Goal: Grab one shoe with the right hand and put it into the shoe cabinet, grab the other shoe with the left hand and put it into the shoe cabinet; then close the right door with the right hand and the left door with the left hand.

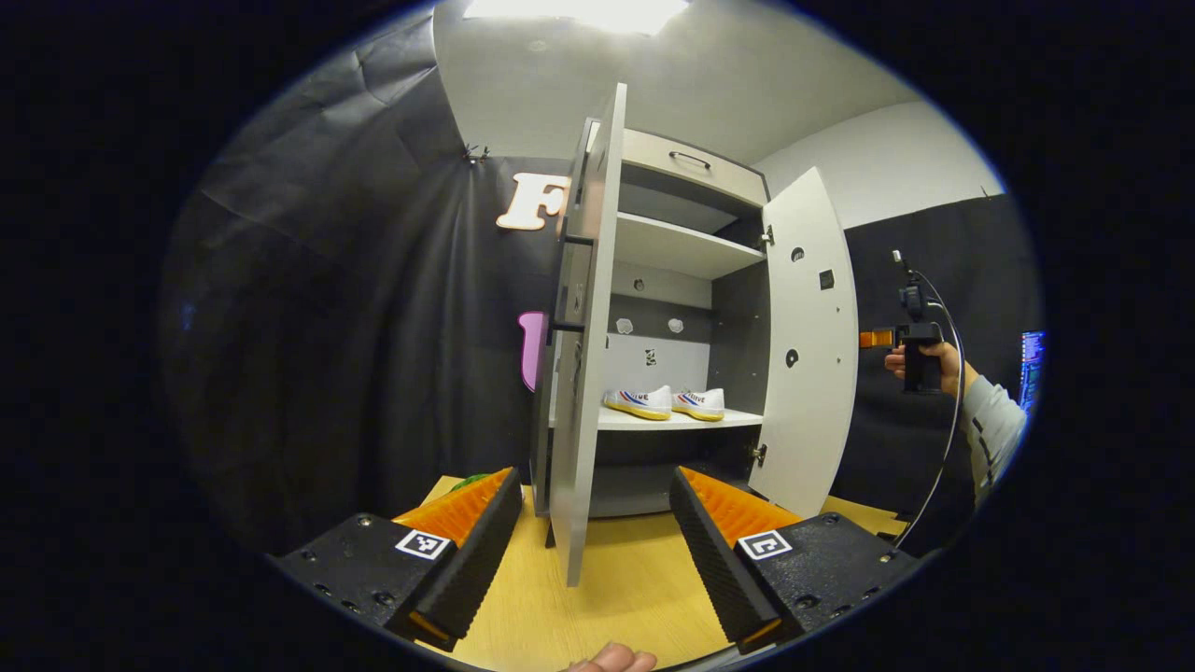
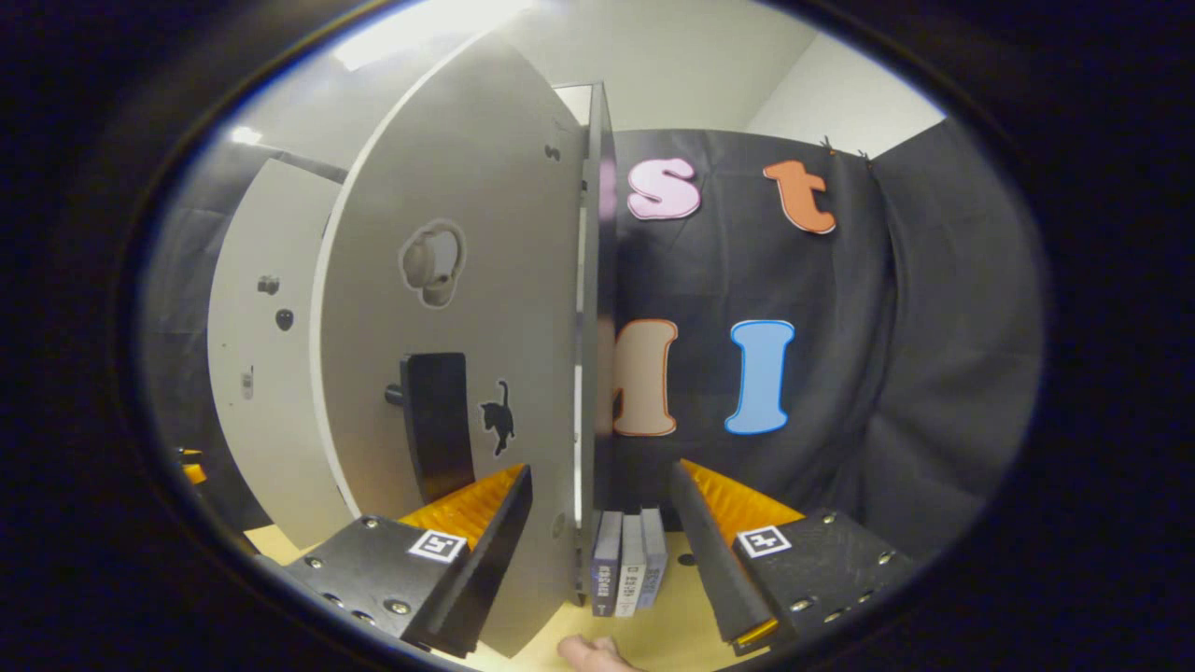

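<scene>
Both grippers' jaws apart: left gripper (image 1: 594,523) astride grey cabinet's left door edge (image 1: 586,373), right gripper (image 2: 597,523) astride grey right door edge (image 2: 590,327); white sneakers (image 1: 665,402) shelved beyond.

Black cloth wall (image 1: 373,327), white ceiling (image 1: 709,84) with bright light (image 1: 579,11), wooden table (image 1: 625,579).

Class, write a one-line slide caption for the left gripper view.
Open left gripper straddles the grey cabinet's left door; two white shoes sit shelved inside.

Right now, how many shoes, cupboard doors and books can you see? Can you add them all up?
Shoes: 2, one beside the other on a shelf in the cupboard.
Doors: 2, the left door and the right door, both open.
Books: 3, standing in a row on the table.
Total: 7
</scene>
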A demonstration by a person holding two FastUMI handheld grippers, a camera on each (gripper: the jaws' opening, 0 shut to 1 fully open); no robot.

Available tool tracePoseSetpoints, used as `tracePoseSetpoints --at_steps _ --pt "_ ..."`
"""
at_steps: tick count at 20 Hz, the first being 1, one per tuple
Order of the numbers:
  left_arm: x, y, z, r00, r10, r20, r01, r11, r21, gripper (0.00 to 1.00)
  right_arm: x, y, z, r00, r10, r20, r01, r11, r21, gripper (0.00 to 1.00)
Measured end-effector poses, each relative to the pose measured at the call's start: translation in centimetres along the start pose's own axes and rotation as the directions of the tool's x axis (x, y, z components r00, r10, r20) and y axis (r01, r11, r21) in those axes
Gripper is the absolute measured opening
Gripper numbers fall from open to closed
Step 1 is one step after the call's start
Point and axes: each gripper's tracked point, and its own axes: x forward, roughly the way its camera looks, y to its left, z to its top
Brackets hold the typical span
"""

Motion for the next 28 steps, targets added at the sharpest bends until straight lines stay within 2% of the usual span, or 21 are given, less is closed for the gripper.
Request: tracePoseSetpoints --at_steps 3,4,6,7,8,10,12,16,17,18,19,22,23,24,27,28 --pt "-0.1 0.4 -0.5 1.000 0.017 -0.019 -0.017 1.000 0.001 0.93 0.3 1.0 0.3 0.999 -0.033 0.021 0.033 0.999 -0.008 0.90" --pt "-0.2 0.6 -0.6 0.999 0.022 -0.025 -0.022 1.000 0.005 0.96 0.6 1.0 0.4 0.998 -0.050 0.030 0.051 0.999 -0.009 0.90" --pt "-0.3 1.0 -0.2 0.999 0.036 -0.016 -0.036 0.999 0.007 0.96 1.0 1.1 0.6 0.996 -0.079 0.039 0.078 0.997 0.006 0.90" --pt "-0.3 1.2 -0.2 0.999 0.043 -0.017 -0.042 0.999 0.013 0.94 1.2 1.6 0.6 0.996 -0.074 0.041 0.074 0.997 0.004 0.90" --pt "-0.3 1.5 -0.3 0.999 0.051 -0.017 -0.051 0.999 0.019 0.99 1.4 1.9 0.7 0.996 -0.073 0.043 0.073 0.997 0.002 0.90" --pt "0.0 1.7 -0.2 0.998 0.059 -0.020 -0.059 0.998 0.018 0.96 1.6 2.9 0.6 0.996 -0.073 0.044 0.074 0.997 -0.003 0.87" --pt "0.4 1.9 -0.6 0.996 0.071 -0.048 -0.070 0.997 0.017 0.96 1.8 4.1 0.7 0.996 -0.071 0.052 0.071 0.997 -0.002 0.90" --pt "1.0 3.6 0.2 0.990 0.135 -0.045 -0.133 0.990 0.035 0.96 1.7 8.4 0.8 0.998 -0.009 0.061 0.008 1.000 0.010 0.88" --pt "1.1 3.9 0.7 0.989 0.143 -0.030 -0.142 0.989 0.038 0.96 1.4 8.9 0.4 0.998 -0.016 0.055 0.016 1.000 0.009 0.89" --pt "1.3 4.0 1.5 0.989 0.148 -0.013 -0.147 0.988 0.038 0.96 1.0 9.5 -0.1 0.999 -0.011 0.051 0.011 1.000 -0.001 0.95" --pt "1.5 4.2 1.8 0.988 0.152 -0.011 -0.151 0.988 0.035 0.94 0.8 10.3 -0.7 0.999 0.008 0.044 -0.007 1.000 -0.017 0.95" --pt "0.7 4.8 3.0 0.986 0.162 -0.026 -0.161 0.986 0.029 0.96 0.1 11.5 -2.4 0.999 0.041 0.026 -0.040 0.997 -0.064 0.93" --pt "0.5 5.0 3.7 0.987 0.163 -0.012 -0.162 0.986 0.037 0.94 -0.3 12.1 -2.7 0.998 0.056 0.033 -0.053 0.997 -0.062 0.93" --pt "0.4 5.7 4.8 0.985 0.175 0.011 -0.175 0.983 0.045 0.96 -0.9 12.8 -3.1 0.997 0.070 0.036 -0.067 0.996 -0.065 0.95" --pt "0.5 8.5 6.8 0.971 0.232 0.062 -0.236 0.969 0.071 0.92 -2.5 15.6 -3.6 0.988 0.141 0.067 -0.135 0.987 -0.084 0.93" --pt "0.8 9.0 7.1 0.972 0.225 0.071 -0.231 0.970 0.076 0.93 -3.2 16.0 -3.7 0.985 0.150 0.081 -0.144 0.986 -0.084 0.97"
